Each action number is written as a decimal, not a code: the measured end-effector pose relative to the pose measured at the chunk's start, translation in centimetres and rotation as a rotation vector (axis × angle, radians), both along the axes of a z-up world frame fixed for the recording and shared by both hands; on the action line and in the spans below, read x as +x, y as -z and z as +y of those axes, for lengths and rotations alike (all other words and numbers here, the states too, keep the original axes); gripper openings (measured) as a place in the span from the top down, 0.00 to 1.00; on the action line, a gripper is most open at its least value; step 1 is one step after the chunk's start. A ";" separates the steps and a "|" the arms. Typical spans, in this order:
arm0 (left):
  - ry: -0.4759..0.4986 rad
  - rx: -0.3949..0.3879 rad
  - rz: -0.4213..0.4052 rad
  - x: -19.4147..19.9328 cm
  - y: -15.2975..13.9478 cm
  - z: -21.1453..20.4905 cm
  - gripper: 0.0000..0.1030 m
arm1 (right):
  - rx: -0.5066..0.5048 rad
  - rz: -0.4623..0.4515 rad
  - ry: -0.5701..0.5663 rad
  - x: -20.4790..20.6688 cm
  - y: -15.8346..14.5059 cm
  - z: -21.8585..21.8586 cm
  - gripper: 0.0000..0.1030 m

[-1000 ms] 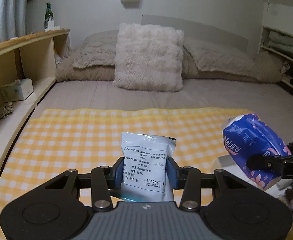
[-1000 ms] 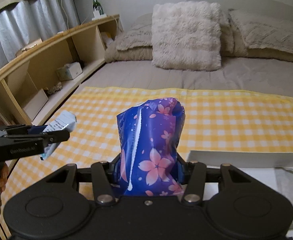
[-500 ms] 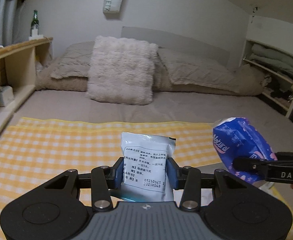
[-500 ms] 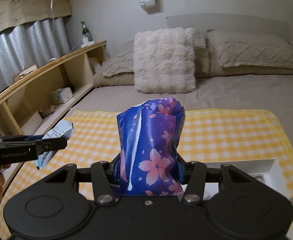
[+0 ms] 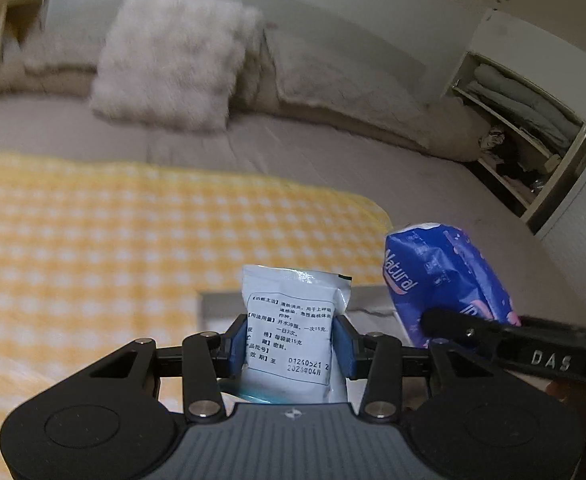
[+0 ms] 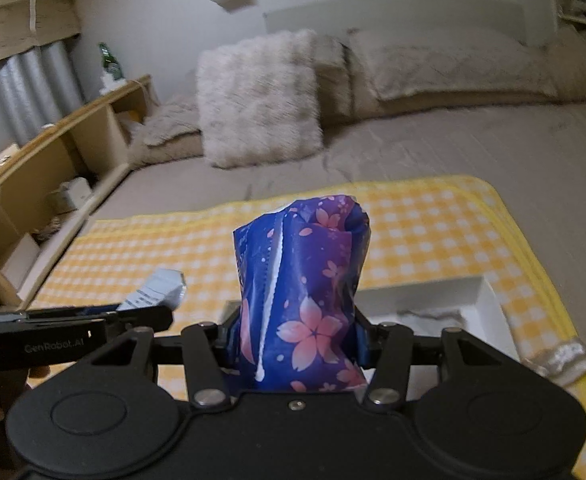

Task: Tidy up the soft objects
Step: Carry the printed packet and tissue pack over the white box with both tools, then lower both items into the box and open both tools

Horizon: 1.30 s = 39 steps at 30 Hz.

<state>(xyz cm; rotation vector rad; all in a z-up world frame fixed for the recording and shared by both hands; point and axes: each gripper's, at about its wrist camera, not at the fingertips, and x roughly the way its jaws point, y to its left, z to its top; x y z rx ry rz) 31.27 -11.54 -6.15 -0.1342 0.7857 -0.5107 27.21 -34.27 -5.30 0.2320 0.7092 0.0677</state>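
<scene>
On my feed, wooden shelf (image 6: 53, 152) at far left, yellow checked blanket (image 5: 93, 240) over the bed (image 5: 333, 152), my left gripper (image 5: 291, 340) fingers clamped on the white sachet (image 5: 293, 332) at lower centre, white tray (image 6: 433, 300) behind, my right gripper (image 6: 297, 332) fingers gripping the blue floral packet (image 6: 305, 292), fluffy pillow (image 6: 257, 100) at upper centre, open cabinet (image 5: 525, 128) at right.

The room was dim under soft, even indoor light with no hard shadows. Motion blur smeared the fluffy pillow (image 5: 169, 60) and the yellow checked blanket (image 5: 93, 248) in the left wrist view; the printed white sachet (image 5: 293, 328) stayed sharp. Fisheye curvature bent the edges, with dark vignetting in the corners.
</scene>
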 end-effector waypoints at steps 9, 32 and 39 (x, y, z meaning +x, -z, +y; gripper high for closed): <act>-0.010 -0.032 0.165 3.4 4.4 -4.2 0.55 | 0.010 0.083 0.059 1.4 2.5 -2.9 0.49; -0.073 0.085 0.215 5.6 6.7 -2.3 0.23 | -0.010 0.245 0.044 5.8 7.4 -2.0 0.20; -0.073 0.091 0.193 4.3 5.5 -1.7 0.20 | -0.009 0.226 0.055 4.2 6.2 -2.1 0.17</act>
